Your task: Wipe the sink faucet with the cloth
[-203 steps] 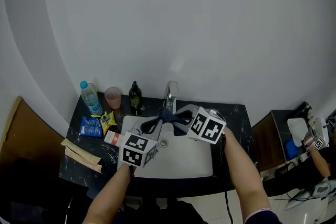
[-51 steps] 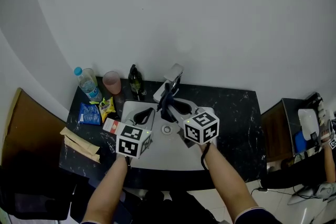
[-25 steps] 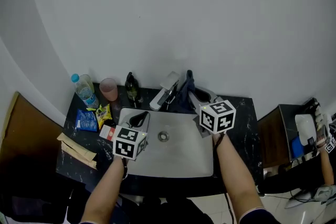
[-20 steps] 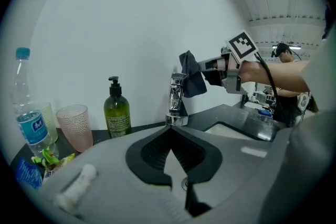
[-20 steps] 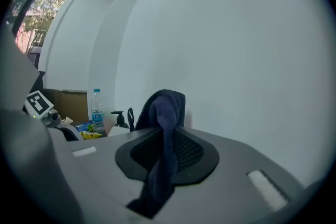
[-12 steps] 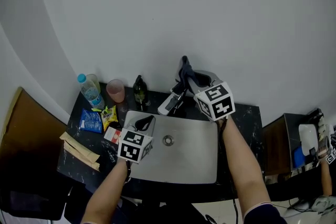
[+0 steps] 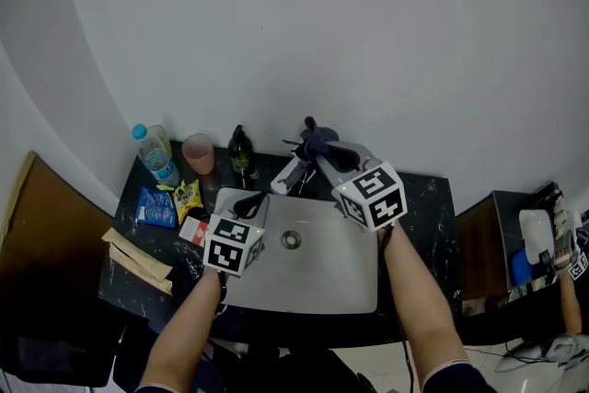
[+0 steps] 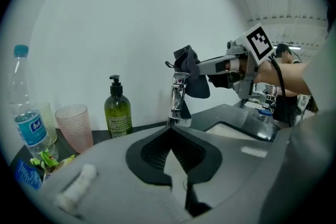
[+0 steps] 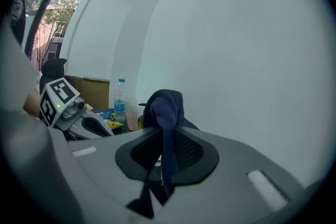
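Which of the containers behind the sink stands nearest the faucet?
The green pump bottle: just left of the faucet; the pink cup and the water bottle stand farther left.

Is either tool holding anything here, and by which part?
The right tool pinches the dark blue cloth mid-length, its bunched end past the tips. The left tool is shut, empty.
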### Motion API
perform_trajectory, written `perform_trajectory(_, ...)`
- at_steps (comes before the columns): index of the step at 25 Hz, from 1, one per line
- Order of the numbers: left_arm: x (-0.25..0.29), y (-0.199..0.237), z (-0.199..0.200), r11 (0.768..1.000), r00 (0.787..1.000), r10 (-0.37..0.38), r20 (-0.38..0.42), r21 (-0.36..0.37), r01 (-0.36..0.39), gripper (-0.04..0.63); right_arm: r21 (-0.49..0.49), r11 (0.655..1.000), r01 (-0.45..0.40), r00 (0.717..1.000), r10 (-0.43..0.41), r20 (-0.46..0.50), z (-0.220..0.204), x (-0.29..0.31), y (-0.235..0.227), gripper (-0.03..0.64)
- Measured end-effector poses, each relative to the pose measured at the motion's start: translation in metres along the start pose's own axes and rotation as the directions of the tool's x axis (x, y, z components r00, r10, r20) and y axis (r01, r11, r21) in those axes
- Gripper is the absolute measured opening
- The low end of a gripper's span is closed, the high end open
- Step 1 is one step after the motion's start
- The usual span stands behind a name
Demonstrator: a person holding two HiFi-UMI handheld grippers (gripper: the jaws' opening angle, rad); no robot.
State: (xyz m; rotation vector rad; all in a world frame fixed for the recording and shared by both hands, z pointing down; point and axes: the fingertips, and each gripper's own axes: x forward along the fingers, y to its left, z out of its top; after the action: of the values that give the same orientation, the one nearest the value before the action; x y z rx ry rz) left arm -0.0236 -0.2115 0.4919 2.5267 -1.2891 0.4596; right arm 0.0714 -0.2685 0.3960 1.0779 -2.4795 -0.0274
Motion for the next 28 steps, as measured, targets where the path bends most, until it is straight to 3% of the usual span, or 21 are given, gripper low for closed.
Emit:
perform_trajectory(6, 0.008, 0.010, 0.007, 0.999, 1.000, 0.016, -0.008, 0.030, -0.016, 0.002, 0.049, 0.997, -0.052, 0.999, 0.051, 0.016, -0.014, -0.025, 0.025, 0.055)
perform_trajectory(13, 0.028, 0.024, 0.013, 0.999, 0.999, 0.036, -0.020, 0.038, -0.035, 0.002, 0.201, 0.979, 0.028, 0.998, -0.040, 0.056, -0.037, -0.054, 0.011, 0.055)
perform_trajectory(20, 0.033, 0.014, 0.010, 1.000, 1.000, 0.006, -0.022, 0.019, -0.006, 0.002, 0.255, 0.961, 0.108, 0.992, -0.120, 0.029, -0.056, -0.070, -0.015, 0.055)
perform_trajectory(28, 0.039, -0.022, 0.004, 0.998, 0.998, -0.049, -0.032, 0.024, 0.050, 0.002, 0.283, 0.951, 0.125, 0.991, -0.133, 0.008, -0.071, -0.076, -0.019, 0.055)
